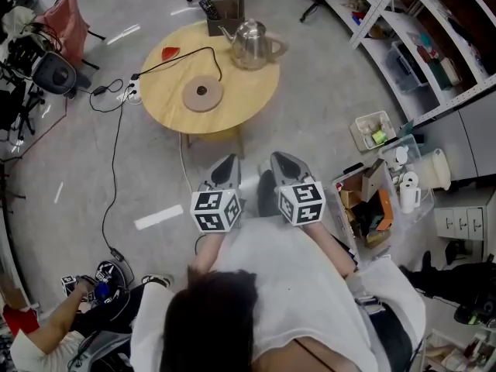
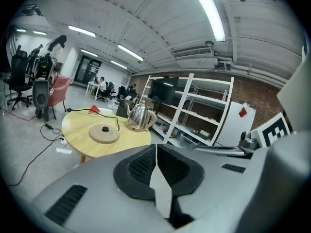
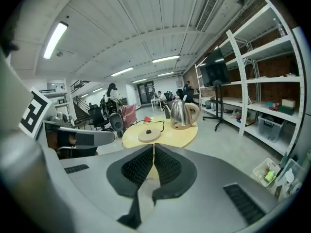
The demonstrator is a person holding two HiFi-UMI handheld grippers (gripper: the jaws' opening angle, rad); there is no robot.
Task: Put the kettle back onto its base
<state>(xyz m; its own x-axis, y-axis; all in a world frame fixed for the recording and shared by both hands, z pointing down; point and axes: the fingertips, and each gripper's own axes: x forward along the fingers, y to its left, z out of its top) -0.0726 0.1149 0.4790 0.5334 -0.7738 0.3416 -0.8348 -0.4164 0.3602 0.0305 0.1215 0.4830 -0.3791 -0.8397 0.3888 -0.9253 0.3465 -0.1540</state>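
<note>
**Kettle off its stand:** in the head view, a steel kettle [image 1: 252, 43] is pictured on a round wooden table [image 1: 167, 99], at about one o'clock on the tabletop and close to the rim. Its base [image 1: 203, 94], a flat tan disc, is set near the table's middle, slightly toward six o'clock. The kettle is kept apart from the base, between one and two o'clock from it.

A black cord [image 1: 182, 55] is run from the base across the top toward nine o'clock, to a power strip [image 1: 132, 93] on the floor. A small red object [image 1: 171, 52] is left at ten o'clock on the table. A brown box [image 1: 225, 10] is seen just past the twelve o'clock edge.

The left gripper [image 1: 229, 161] and the right gripper [image 1: 280, 158] are held side by side at six o'clock of the table, well short of it, and both are pointed toward it. Both claws are clenched, pad against pad, with nothing gripped between them. White metal shelving [image 1: 377, 10] is seen at two o'clock of the table.
</note>
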